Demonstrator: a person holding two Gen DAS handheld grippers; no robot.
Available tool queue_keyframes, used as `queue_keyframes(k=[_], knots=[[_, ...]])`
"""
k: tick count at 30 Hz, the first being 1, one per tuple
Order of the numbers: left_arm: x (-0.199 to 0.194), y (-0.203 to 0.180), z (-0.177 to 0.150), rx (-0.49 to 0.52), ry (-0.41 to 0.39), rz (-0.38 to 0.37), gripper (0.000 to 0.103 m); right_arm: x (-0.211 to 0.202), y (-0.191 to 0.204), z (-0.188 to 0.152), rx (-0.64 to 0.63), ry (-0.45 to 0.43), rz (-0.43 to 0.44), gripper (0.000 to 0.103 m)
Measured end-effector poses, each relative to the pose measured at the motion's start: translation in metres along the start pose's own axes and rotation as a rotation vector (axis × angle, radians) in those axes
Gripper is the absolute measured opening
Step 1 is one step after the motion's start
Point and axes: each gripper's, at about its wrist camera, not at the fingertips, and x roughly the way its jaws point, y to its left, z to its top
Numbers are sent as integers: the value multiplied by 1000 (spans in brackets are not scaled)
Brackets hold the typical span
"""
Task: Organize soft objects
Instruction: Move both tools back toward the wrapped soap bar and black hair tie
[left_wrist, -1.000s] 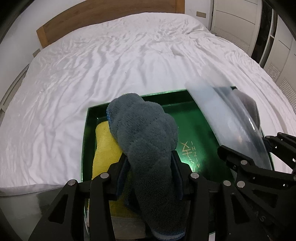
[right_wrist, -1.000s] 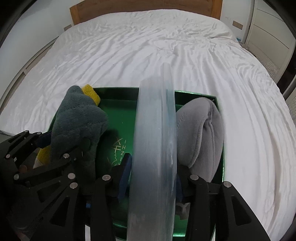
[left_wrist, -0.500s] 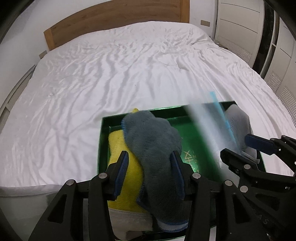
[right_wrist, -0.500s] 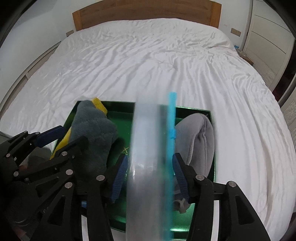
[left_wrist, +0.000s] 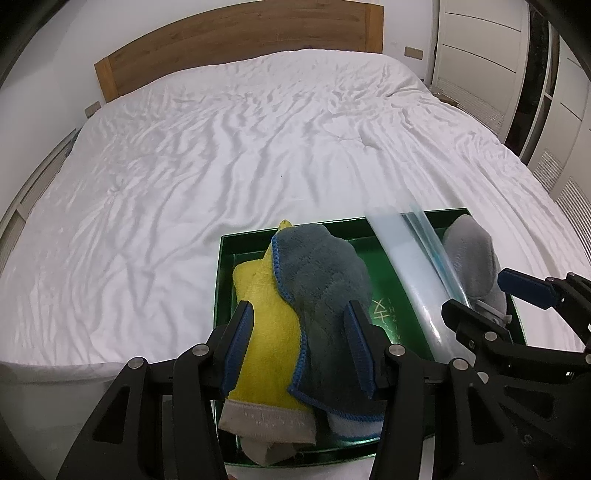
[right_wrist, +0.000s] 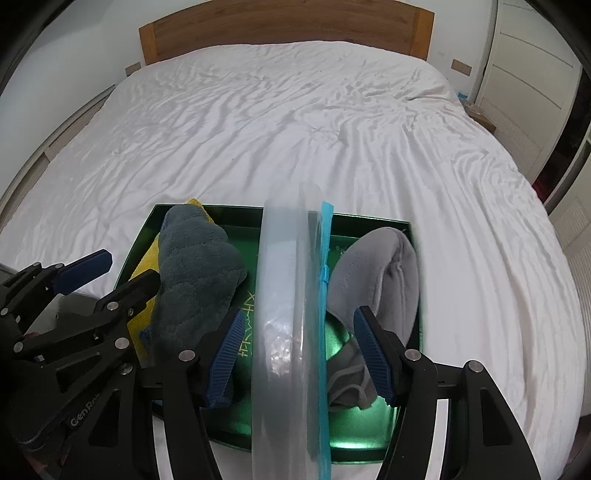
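- Green tray (left_wrist: 221, 280) sits on the white bed (left_wrist: 221, 155) near its foot edge; all soft items are in or over it.
- Left gripper (left_wrist: 299, 339): fingers (left_wrist: 240, 343) spread wide, straddling the yellow cloth (left_wrist: 266, 332) and dark grey cloth (left_wrist: 328, 288) with a gap at each pad. Nothing held.
- Right gripper (right_wrist: 299, 358): fingers (right_wrist: 371, 354) also wide apart. The clear zip bag (right_wrist: 284, 314) stands edge-on between them with clearance both sides, so no grip visible; can't tell what supports it.
- Light grey sock (right_wrist: 376, 269) lies at the tray's right end.
- Handling, my read: cloths are light, limp and compressible, low slip. Pinch a bunched fold mid-length, not a hemmed edge, or it will drape and drag.
- The bag is thin, floppy and slick; grab at the stiffer blue zip strip (right_wrist: 325, 280).
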Motion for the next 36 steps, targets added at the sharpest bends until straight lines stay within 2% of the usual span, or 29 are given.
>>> queue_keyframes(k=[7,13,19,26,29,33,36], knots=[[-16,-3,-9,-2,-3,-20,45,-21,6,-7,-41,1,-38,62],[-35,-11,-26,29,-1,-46,45,-50,5,-13,-32,-41,-66,62],[-72,-11,-45,18,-11,-110,45,-94,8,-34,-37,-71,-96,62],[-128,7,-80,-10,-24,-191,45,-156,24,-70,-47,-104,-102,62],[-152,20,-94,-18,-33,-227,45,-186,43,-92,-68,-119,-90,62],[-181,49,-116,-25,-31,-242,45,-220,75,-122,-99,-118,-77,62],[-200,82,-131,-35,-44,-217,45,-246,106,-142,-115,-118,-48,62]])
